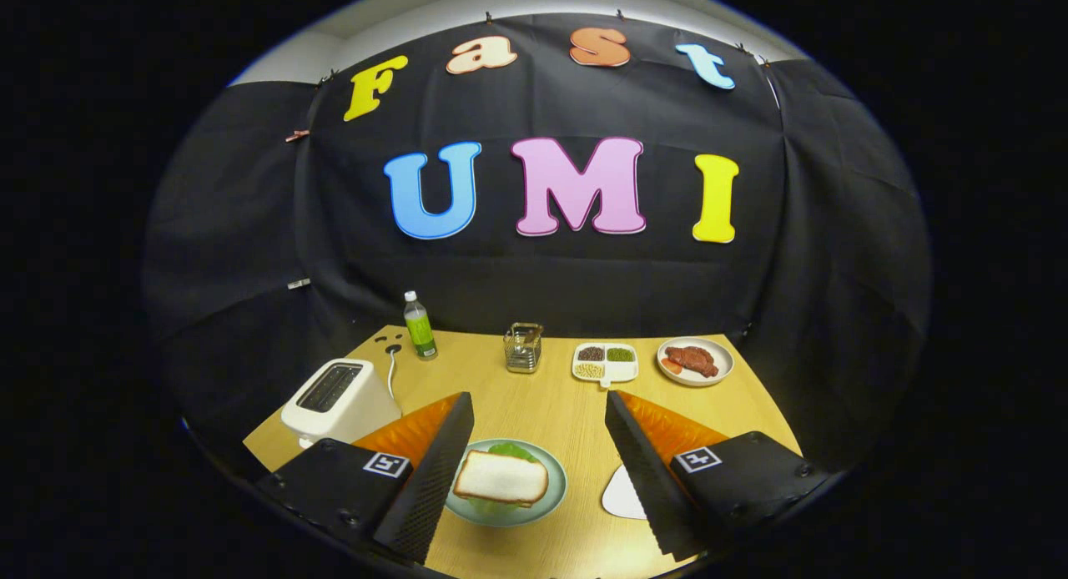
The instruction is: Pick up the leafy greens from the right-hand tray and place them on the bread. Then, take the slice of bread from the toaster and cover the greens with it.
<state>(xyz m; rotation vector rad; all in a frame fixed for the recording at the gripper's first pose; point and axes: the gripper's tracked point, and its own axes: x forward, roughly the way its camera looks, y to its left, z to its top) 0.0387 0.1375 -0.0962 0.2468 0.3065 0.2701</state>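
Gripper: the gripper (pixel 538 462) hangs above the near part of the wooden table (pixel 551 404), its two fingers spread wide apart and gripping nothing.
Bread: a slice of bread (pixel 501 477) lies flat on a pale green plate (pixel 552 489), between the fingers and closer to the left one.
Greens: leafy greens (pixel 511 451) peek out from under the slice at its far edge and again at its near edge, so the bread covers them.
Toaster: a white toaster (pixel 338 400) stands to the far left of the plate, just beyond the left finger; its slots look dark, and whether anything sits in them cannot be told.
Right tray: a white tray edge (pixel 624 494) shows just beside the right finger, mostly hidden by it.
Far items: a green bottle (pixel 420 326), a small metal rack (pixel 523 348), a divided dish of beans (pixel 605 363) and a plate of meat (pixel 694 360) line the far side.
In the way: nothing lies between the fingers and the bread.
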